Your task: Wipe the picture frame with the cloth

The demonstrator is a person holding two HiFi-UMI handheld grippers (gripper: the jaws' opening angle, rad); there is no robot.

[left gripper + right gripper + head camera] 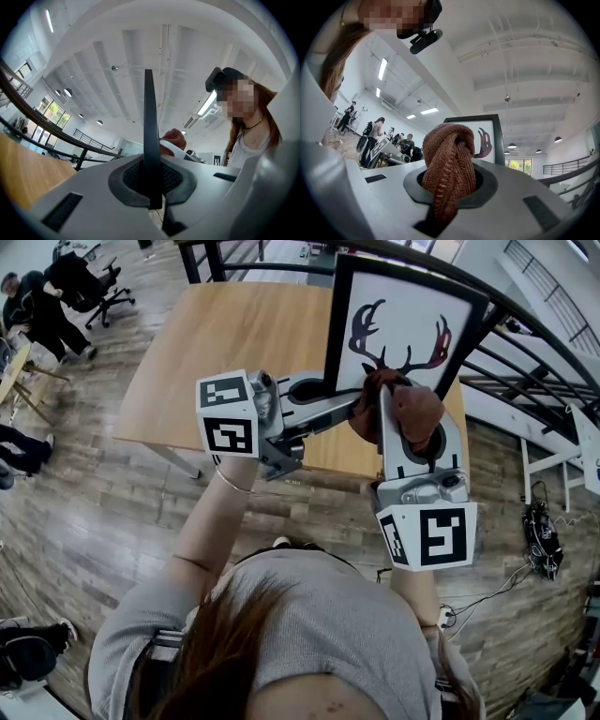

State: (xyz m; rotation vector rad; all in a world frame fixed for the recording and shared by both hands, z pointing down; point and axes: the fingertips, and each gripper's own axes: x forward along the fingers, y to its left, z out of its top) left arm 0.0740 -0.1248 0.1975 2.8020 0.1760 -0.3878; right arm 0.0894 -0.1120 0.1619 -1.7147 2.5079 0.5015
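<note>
- We are holding the picture frame [403, 320] upright in the air above the far side of the table [234, 343], toward 1 o'clock in the head view. Its printed face is turned to us, which we judge suits wiping.
- The left tool [330, 395] is reaching in from 9 o'clock. It is closed tight on the frame's lower left border, which stands edge-on as a thin dark blade between the jaws in the left gripper view. We judge that this grip is serving as the steady support.
- The right tool [403, 432] is coming up from 6 o'clock with its jaws clamped on the brown cloth [417, 413]. The cloth is bulging past the tips as a soft wad, so fabric rather than plastic is meeting the frame.
- The cloth is lying over the frame's lower part, at 6 o'clock of the antler print [398, 334]. We cannot tell whether it is pressing on the surface or sitting just in front of it.
- The frame's bottom edge is hidden behind the cloth and both tools, and its back is out of sight.
</note>
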